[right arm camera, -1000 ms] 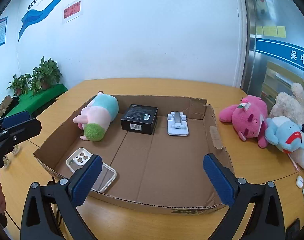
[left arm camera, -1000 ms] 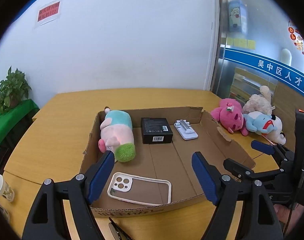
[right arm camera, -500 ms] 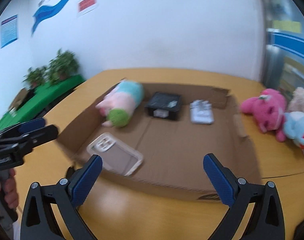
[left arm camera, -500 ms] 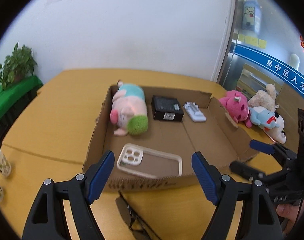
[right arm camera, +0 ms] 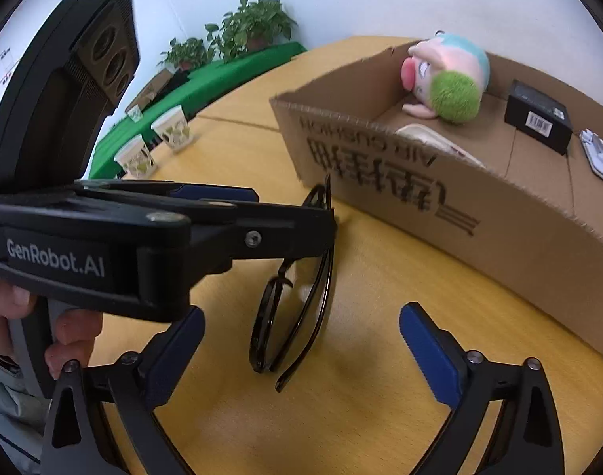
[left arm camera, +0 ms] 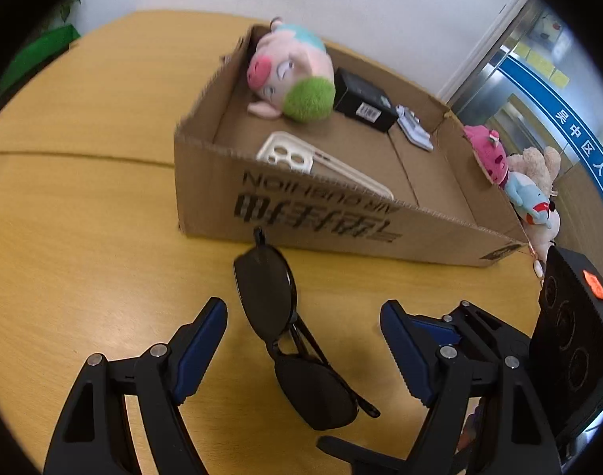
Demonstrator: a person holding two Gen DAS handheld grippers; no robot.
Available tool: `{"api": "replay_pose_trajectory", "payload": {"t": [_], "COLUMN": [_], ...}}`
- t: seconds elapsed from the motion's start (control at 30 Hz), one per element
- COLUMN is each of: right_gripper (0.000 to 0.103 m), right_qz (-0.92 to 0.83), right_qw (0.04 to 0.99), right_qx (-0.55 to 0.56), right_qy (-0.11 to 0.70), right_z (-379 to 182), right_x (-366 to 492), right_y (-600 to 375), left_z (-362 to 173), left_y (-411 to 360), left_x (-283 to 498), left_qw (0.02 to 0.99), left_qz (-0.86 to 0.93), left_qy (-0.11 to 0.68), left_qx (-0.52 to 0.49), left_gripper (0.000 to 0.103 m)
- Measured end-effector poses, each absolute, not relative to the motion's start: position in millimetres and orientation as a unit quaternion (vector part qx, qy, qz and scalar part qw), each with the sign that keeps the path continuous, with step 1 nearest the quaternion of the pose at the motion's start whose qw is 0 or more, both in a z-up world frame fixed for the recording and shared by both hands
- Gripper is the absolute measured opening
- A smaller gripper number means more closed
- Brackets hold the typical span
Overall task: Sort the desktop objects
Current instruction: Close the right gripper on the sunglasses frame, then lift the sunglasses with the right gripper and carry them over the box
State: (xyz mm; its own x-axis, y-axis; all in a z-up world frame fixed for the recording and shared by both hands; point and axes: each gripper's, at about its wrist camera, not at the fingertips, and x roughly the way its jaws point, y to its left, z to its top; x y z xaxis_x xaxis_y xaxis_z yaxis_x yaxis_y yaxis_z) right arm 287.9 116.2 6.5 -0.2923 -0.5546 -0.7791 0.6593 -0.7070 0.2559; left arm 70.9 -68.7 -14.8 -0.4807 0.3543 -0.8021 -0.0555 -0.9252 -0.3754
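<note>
Nearest the cameras: one pair of dark sunglasses [left arm camera: 289,340] lying folded on the yellow bench [left arm camera: 83,277], just in front of the cardboard box [left arm camera: 313,217]. Both claws are over it. The left claw [left arm camera: 303,340] is spread wide with the glasses between its pads, nothing pinched. The right claw [right arm camera: 301,350] is also spread around them from the other side; its jaws have just been closing a little, but the pads aren't on the frame yet.

What could go wrong, my guess: two claws going for one thin frame means they could knock each other, since the left one already sits right across the right camera's view. A pinch on a lens instead of the frame could let it slip or skid toward the box wall, and a loose temple arm might snag.

Further back, inside the box: one phone case [left arm camera: 285,156], one pig plush [left arm camera: 289,75], one black box [left arm camera: 364,99], one small white stand [left arm camera: 414,128]. Beyond the box's right side, three plush toys [left arm camera: 515,182] in a heap. Off left, two paper cups [right arm camera: 155,146].
</note>
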Motion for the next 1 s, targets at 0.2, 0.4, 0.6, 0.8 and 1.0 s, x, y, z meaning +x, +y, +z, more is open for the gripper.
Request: {"api": "replay_pose_trajectory", "payload": {"t": [0.2,0.4,0.6,0.8,1.0], "right_gripper": [0.056,0.038,0.031,0.032,0.013], "right_qz": [-0.796,-0.798,-0.797,-0.797,-0.8], "right_qw": [0.372,0.373,0.378,0.387,0.399], "right_qx": [0.471,0.465,0.464,0.461,0.446], "right_qy": [0.079,0.087,0.08,0.057,0.04], "right_z": [-14.2,-15.5,-16.0,-13.3,1.4], "right_x": [292.9,297.5,305.0,313.1,313.0], "right_y": [110.7,104.4,102.4,109.9,118.8], "left_z": [-33.6,-44.7,-44.7,-40.5,-36.0], "left_y": [-71.3,-70.6,-69.0,-72.3,-66.5], "left_x": [66.5,64.5,65.8,70.3,74.4], "left_qw": [0.118,0.121,0.109,0.097,0.097], "left_qz": [0.832,0.819,0.825,0.829,0.83], "left_qy": [-0.176,-0.192,-0.185,-0.187,-0.177], "left_qx": [-0.512,-0.527,-0.523,-0.517,-0.519], "left_gripper": [0.066,0.051,0.046,0.028,0.016]}}
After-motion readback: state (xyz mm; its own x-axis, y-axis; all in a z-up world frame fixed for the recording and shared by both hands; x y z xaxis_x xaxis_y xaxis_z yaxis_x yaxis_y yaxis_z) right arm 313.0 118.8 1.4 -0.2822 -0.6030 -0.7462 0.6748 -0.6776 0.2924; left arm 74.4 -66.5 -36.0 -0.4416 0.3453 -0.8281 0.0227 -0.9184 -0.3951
